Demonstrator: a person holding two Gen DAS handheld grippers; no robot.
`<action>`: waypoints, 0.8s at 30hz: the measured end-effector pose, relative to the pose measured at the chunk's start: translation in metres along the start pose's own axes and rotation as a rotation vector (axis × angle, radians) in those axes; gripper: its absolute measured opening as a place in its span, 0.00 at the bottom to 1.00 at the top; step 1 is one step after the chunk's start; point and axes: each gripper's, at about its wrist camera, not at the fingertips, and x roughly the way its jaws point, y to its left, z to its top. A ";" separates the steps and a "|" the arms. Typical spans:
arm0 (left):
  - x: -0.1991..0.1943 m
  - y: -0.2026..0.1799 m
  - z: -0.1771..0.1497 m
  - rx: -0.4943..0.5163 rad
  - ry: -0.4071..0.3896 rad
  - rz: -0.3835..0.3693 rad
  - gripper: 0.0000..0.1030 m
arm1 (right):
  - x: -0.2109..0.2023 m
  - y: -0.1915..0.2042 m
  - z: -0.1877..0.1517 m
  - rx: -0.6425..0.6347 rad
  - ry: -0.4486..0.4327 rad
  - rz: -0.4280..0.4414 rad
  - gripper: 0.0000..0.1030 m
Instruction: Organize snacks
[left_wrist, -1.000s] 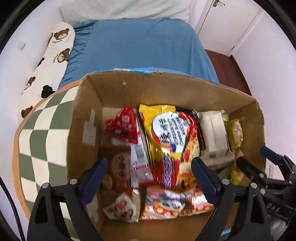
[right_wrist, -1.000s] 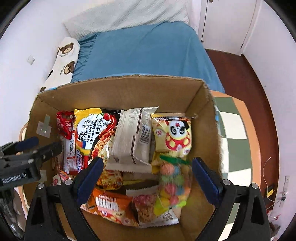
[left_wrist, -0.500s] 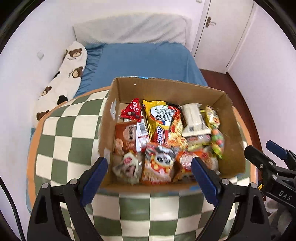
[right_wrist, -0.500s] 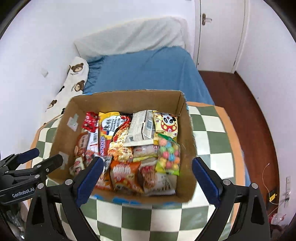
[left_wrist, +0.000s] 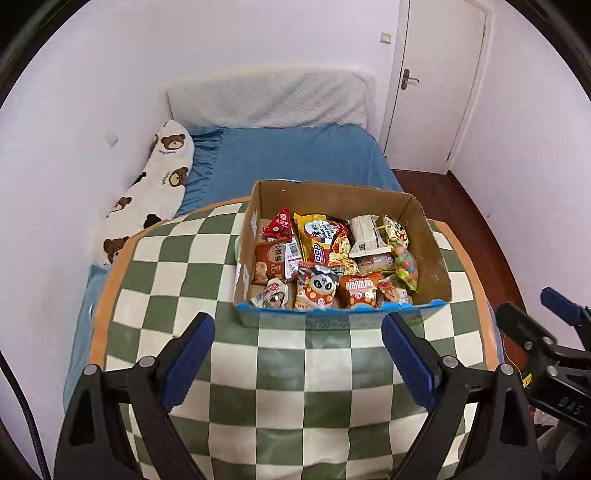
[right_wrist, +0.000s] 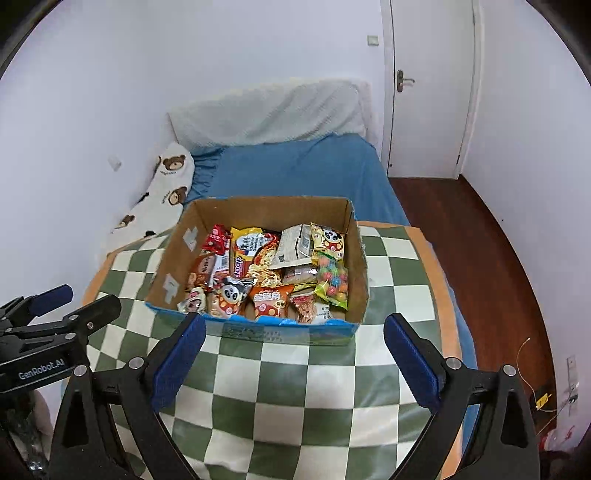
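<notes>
Left hand-held gripper (left_wrist: 298, 354) empty, spread; cardboard box (left_wrist: 430, 236) snack-filled.

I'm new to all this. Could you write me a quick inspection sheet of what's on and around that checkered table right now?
Surface: green-and-cream checkered table, orange-edged.
Job's things: open brown cardboard box full of snack packets, among them a yellow noodle packet and a bag of coloured candy balls.
Clutter: nothing seen.
Grippers: left gripper and right gripper both open, empty, short of the box.
Cables: thin wire on the floor.
Surroundings: blue bed, bear-print pillow, white door.
</notes>
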 end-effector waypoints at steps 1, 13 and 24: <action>-0.008 0.000 -0.003 -0.004 -0.008 -0.003 0.90 | -0.011 0.001 -0.001 -0.004 -0.016 -0.005 0.98; -0.064 -0.004 -0.018 -0.009 -0.094 -0.005 0.90 | -0.084 0.010 -0.002 -0.034 -0.119 -0.016 0.99; -0.045 -0.009 -0.008 -0.002 -0.106 0.005 1.00 | -0.062 0.005 -0.001 -0.021 -0.101 -0.061 1.00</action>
